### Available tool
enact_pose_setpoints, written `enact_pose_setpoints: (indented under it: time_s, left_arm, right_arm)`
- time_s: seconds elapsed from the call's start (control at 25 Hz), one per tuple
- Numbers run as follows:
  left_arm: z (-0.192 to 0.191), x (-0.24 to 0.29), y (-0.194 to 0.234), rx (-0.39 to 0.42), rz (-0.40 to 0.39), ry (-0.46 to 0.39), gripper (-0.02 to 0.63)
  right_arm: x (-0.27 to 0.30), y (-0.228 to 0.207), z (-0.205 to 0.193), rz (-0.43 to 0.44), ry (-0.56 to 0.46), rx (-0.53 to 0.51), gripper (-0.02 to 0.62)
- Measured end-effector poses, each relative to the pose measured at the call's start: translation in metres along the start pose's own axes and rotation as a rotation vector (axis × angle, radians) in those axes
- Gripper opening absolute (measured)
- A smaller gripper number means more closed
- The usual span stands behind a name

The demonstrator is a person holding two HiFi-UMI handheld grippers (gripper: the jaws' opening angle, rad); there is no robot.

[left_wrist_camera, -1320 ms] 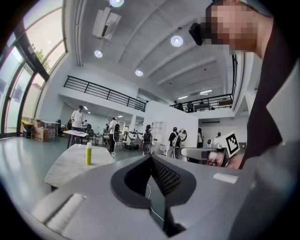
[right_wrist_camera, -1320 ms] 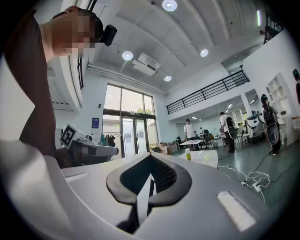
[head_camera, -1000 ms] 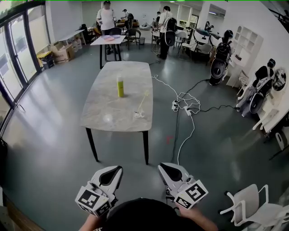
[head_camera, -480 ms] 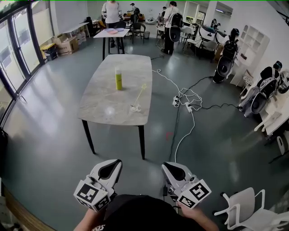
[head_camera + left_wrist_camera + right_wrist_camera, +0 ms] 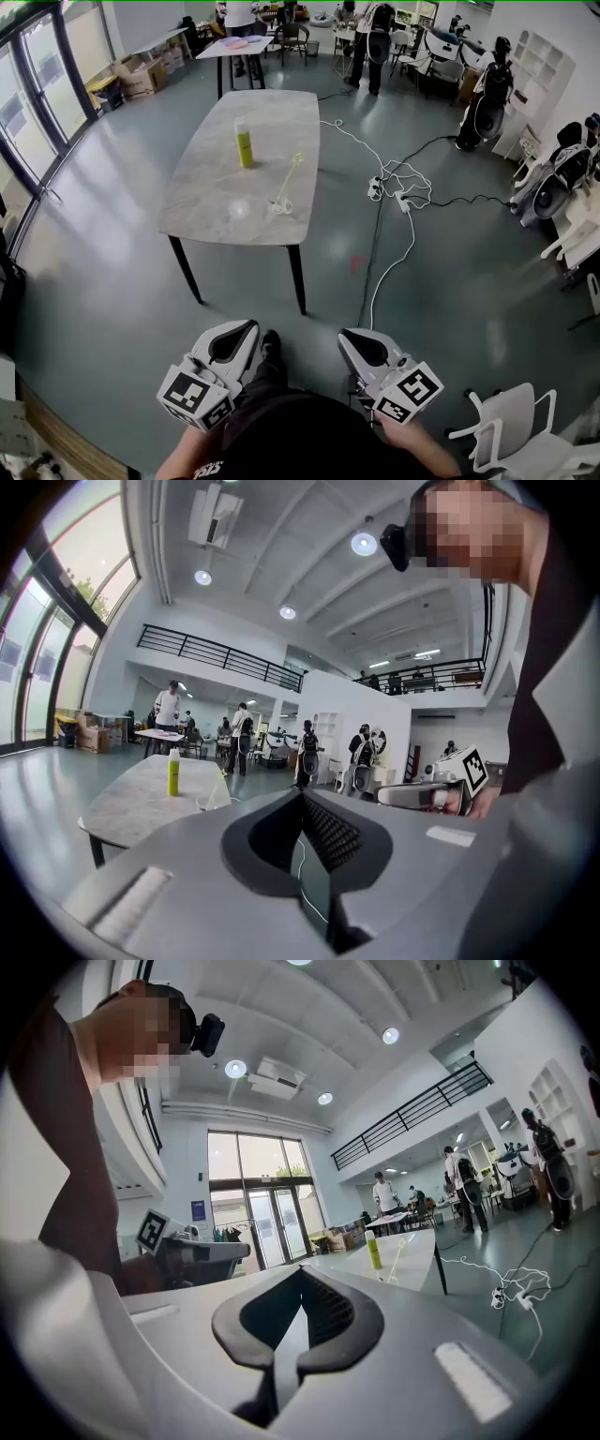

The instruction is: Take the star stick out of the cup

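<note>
Left hand-held gripper [image 5: 242,330] and right hand-held gripper [image 5: 352,339] both clenched empty at lower centre, star stick [image 5: 291,178] leaning in its cup [image 5: 280,207] on the table [image 5: 206,187].

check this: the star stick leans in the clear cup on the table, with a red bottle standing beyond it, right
Wrong colour: the head view shows the bottle is yellow-green, not red. The star stick does lean in the clear cup on the table, with the bottle beyond it.
</note>
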State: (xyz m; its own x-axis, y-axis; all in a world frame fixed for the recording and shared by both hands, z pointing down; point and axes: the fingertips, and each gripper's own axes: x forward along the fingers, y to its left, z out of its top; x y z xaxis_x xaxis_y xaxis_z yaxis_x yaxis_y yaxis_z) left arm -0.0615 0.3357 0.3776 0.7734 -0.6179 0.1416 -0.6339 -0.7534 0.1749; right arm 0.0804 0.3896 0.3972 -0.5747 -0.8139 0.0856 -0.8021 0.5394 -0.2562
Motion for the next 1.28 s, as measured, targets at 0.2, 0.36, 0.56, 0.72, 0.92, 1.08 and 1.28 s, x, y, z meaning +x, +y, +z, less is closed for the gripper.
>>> enact_pose_setpoints:
  time_s: [0.2,0.36,0.56,0.72,0.92,1.08,1.28]
  left_arm:
    - [0.001,0.037,0.028,-0.009,-0.01,-0.005,0.002]
    - [0.007,0.069,0.062,-0.017,-0.025,-0.008,0.002]
    - [0.018,0.116,0.113,-0.015,-0.052,0.008,0.002]
    - [0.029,0.146,0.153,-0.014,-0.077,0.01,0.002]
    - [0.045,0.172,0.199,-0.018,-0.1,0.012,0.002]
    - [0.046,0.19,0.219,0.005,-0.133,0.033,0.002]
    - [0.04,0.215,0.235,-0.024,-0.138,0.054,0.002]
  right_arm:
    - [0.032,-0.027,-0.002,0.004,0.024,0.014,0.014]
    - [0.067,-0.055,0.008,-0.017,0.034,0.013,0.014]
    - [0.124,-0.085,0.03,-0.025,0.034,0.014,0.014]
    - [0.172,-0.11,0.042,-0.038,0.044,0.017,0.014]
    - [0.227,-0.127,0.056,-0.033,0.055,0.015,0.014]
    - [0.253,-0.138,0.057,-0.042,0.055,0.043,0.014]
    - [0.271,-0.155,0.041,-0.035,0.099,0.099,0.014]
